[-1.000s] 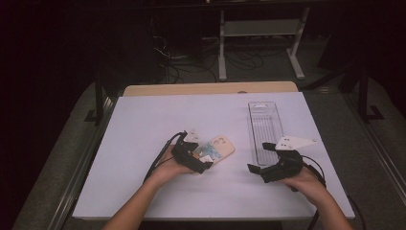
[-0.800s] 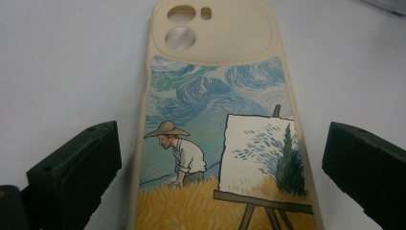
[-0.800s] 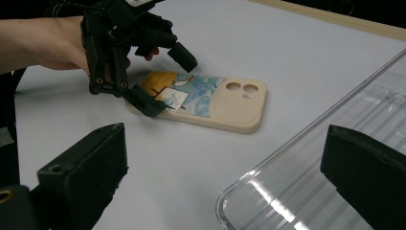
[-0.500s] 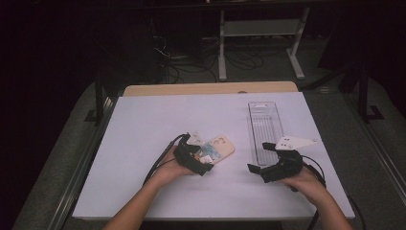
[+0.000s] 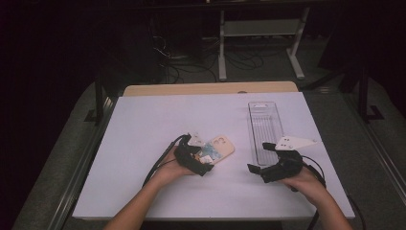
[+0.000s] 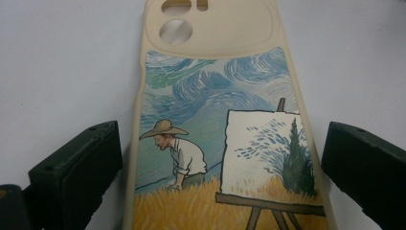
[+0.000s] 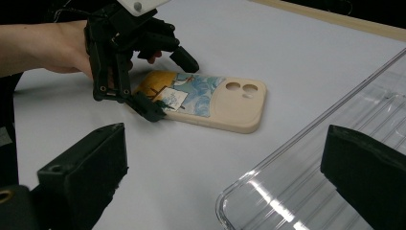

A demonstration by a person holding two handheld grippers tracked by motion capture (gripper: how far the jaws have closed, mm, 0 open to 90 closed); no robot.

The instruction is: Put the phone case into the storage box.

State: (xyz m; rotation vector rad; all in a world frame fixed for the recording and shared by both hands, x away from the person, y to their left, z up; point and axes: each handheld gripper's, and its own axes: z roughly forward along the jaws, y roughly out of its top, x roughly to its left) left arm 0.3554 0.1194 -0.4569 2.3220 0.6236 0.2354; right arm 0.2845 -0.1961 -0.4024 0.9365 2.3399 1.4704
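Left gripper (image 5: 203, 160) wide open, jaws straddling phone case (image 5: 216, 150), not gripping. Right gripper (image 5: 261, 158) wide open, empty, beside tray (image 5: 265, 123).

White table (image 5: 143, 124), painted phone case (image 5: 218, 149) lying flat, clear, seemingly empty tray (image 5: 265, 125) alongside

No legible text, labels, brands, numbers or signs appear in any view. The phone case (image 6: 225, 124) carries only a printed painting: a figure in a straw hat beside an easel under a swirled blue sky, without lettering. The clear plastic tray (image 5: 265, 127), to the right of the phone case in the high view, bears no readable marking
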